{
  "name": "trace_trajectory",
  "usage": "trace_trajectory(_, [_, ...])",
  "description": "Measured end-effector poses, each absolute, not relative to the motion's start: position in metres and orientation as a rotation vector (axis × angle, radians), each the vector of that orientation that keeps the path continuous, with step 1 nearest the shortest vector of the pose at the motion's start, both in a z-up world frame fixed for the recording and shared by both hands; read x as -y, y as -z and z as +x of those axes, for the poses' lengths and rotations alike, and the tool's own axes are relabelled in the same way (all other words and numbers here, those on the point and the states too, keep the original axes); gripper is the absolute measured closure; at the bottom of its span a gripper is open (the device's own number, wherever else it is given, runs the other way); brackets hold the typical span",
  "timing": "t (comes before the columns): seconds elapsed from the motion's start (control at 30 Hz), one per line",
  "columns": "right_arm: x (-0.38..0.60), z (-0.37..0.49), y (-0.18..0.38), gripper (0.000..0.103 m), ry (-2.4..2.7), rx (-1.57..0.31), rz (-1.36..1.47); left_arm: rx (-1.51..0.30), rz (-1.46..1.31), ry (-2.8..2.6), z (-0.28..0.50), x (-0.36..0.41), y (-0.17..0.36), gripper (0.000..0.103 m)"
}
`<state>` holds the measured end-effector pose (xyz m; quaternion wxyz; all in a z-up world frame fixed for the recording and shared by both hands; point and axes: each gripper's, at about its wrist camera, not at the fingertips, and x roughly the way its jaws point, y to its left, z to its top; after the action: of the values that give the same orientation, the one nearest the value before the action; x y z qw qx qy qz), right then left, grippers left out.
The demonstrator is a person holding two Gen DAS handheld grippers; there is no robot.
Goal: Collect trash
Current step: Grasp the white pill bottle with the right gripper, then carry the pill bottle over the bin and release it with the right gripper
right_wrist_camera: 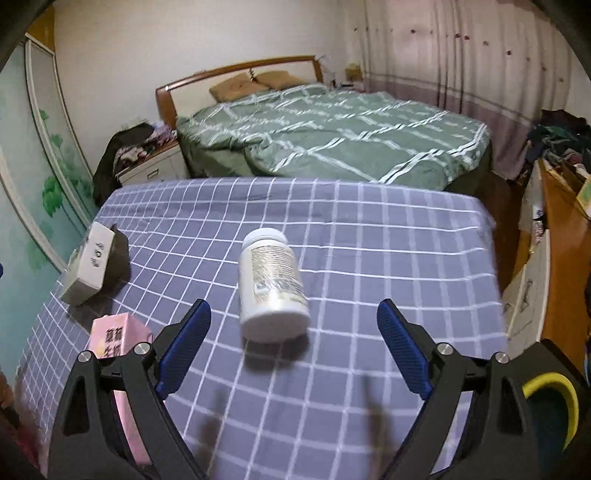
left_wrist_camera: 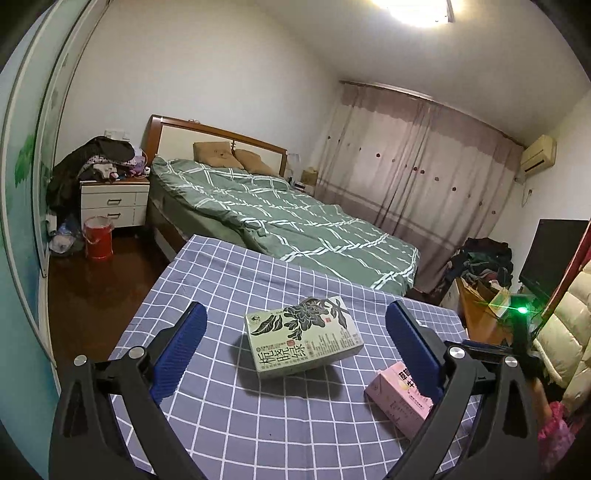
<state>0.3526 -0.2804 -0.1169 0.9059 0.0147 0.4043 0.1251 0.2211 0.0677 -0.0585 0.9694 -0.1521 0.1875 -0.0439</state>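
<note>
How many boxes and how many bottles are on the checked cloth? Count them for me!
Boxes: 2, the green tea box and the pink carton
Bottles: 1, the white bottle, lying on its side
Total: 3

I see a bedroom with white walls [left_wrist_camera: 207,74] and a ceiling light [left_wrist_camera: 417,11] glaring at the top of the frame. A bed [left_wrist_camera: 288,218] with a green checked quilt fills the middle, a white nightstand [left_wrist_camera: 114,203] to its left, pink curtains [left_wrist_camera: 417,166] at right, and dark wooden floor [left_wrist_camera: 96,291] at lower left.
</note>
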Motion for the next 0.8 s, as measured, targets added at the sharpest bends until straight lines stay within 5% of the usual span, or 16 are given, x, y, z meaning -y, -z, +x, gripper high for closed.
trace_trajectory(0.27, [0.267,0.380,0.141,0.022,-0.272,-0.903,0.029,-0.394,-0.291,0.097,0.224,-0.060,0.061,0.007])
trace_trajectory(0.37, [0.267,0.381,0.143,0.037,-0.273,-0.915,0.036,-0.398,-0.289,0.098,0.226,-0.060,0.062,0.007])
trace_trajectory(0.43, [0.267,0.380,0.143,0.056,-0.280,-0.911,0.032,-0.402,-0.285,0.100,0.227,-0.059,0.063,0.007])
trace_trajectory(0.8, [0.285,0.351,0.120,0.058,-0.270,-0.880,0.091,-0.416,-0.262,0.102,0.230,-0.053,0.066,0.007])
